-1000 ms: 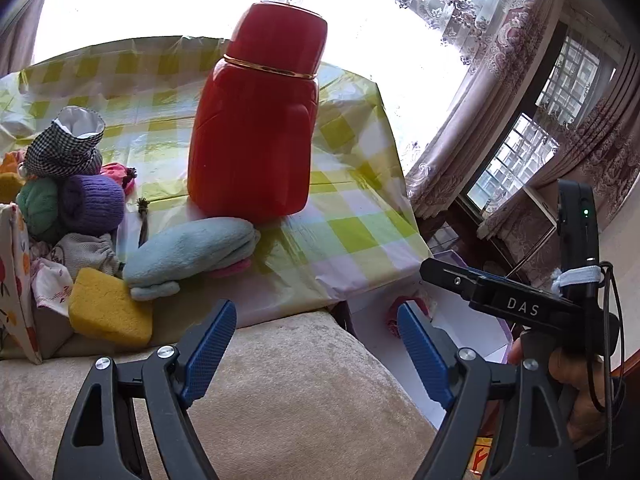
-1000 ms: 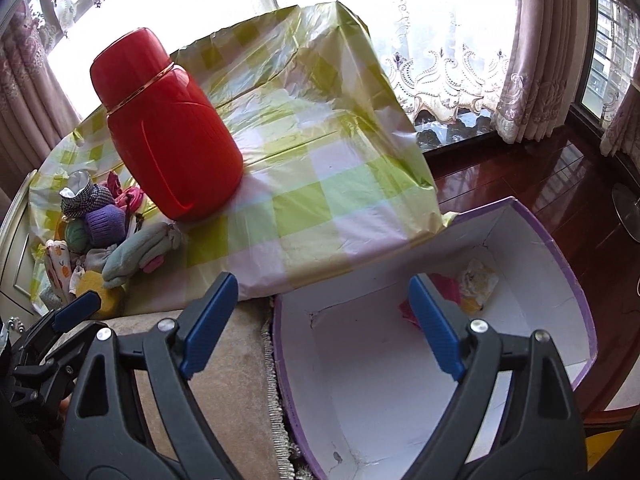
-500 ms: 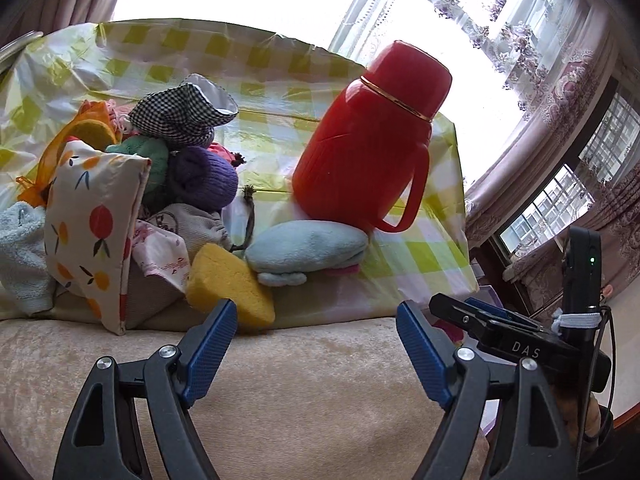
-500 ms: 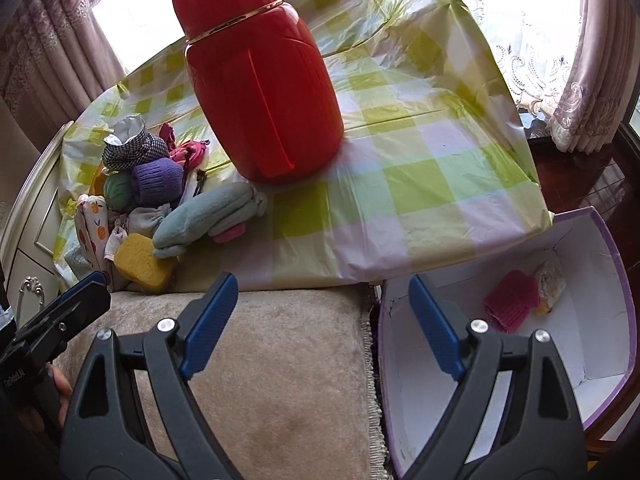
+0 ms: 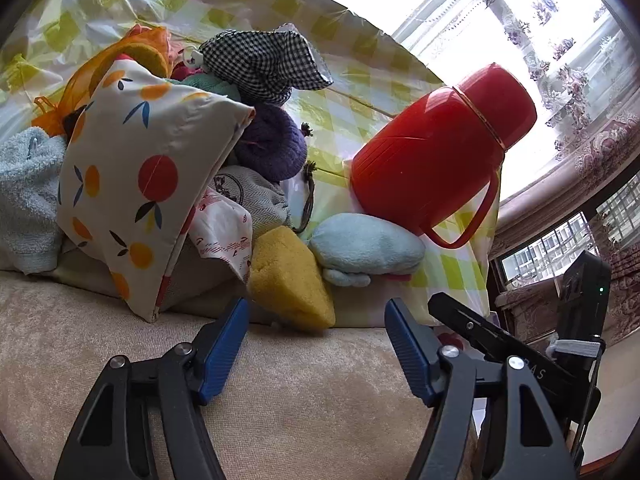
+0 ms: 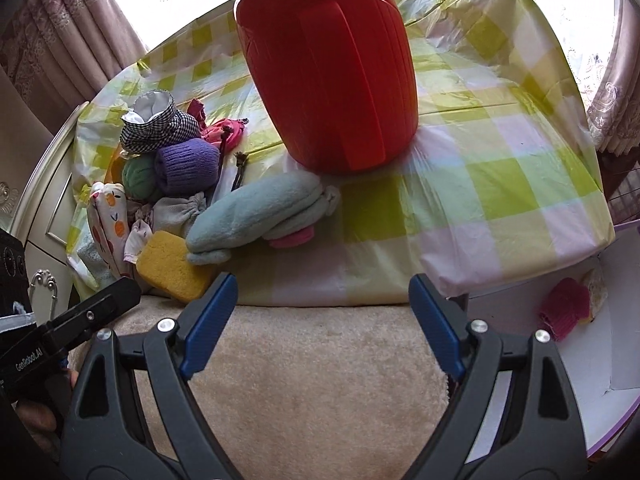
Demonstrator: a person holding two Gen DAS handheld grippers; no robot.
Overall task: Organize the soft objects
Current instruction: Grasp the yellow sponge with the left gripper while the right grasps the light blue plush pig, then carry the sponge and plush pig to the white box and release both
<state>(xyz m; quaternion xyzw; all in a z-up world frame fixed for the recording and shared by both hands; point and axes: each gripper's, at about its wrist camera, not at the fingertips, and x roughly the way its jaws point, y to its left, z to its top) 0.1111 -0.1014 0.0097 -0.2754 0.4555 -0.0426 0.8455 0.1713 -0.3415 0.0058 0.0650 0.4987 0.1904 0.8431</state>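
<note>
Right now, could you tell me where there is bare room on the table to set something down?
The checked cloth is bare right of the red flask, out to the table edge above the white box. Left of the flask is crowded: blue plush, yellow sponge, purple roll and pouches piled together.

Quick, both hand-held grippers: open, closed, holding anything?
Left hand-held gripper: open, jaws just been closing, nothing between them.
Right hand-held gripper: open wide, empty.

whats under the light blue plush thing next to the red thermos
A pink item pokes out beneath the light blue plush, lying on the checked tablecloth. Most of it is covered, so I can't tell what it is.
</note>
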